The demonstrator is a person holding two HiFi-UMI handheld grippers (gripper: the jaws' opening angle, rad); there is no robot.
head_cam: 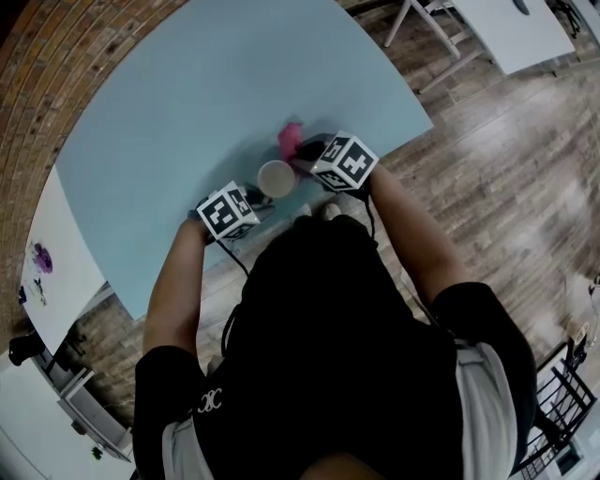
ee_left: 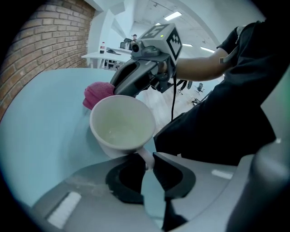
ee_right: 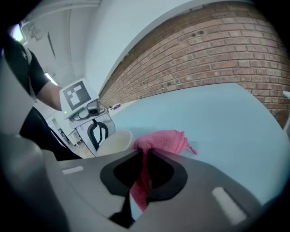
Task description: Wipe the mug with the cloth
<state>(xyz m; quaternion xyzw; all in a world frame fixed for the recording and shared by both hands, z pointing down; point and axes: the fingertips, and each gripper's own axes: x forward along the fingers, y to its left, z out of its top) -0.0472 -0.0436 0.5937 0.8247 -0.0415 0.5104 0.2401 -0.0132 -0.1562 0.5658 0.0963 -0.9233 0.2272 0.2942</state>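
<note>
Left gripper (ee_left: pixel 148 164), tilted steeply down, clamps the mug (ee_left: pixel 122 124) by its handle (ee_left: pixel 145 157); right gripper (ee_right: pixel 146 159) pinches the cloth (ee_right: pixel 165 140) beside it.

This is an open-plan workspace, more lab or studio than home. A bare brick wall (ee_left: pixel 41 54) runs beside the pale blue table (head_cam: pixel 206 84), and wood-plank flooring (head_cam: pixel 506 169) lies past the table's curved edge. White work tables (head_cam: pixel 520 28) stand around (another bears a purple smear (head_cam: pixel 42 256)). Strip lights (ee_left: pixel 172 16) line a white ceiling.
</note>
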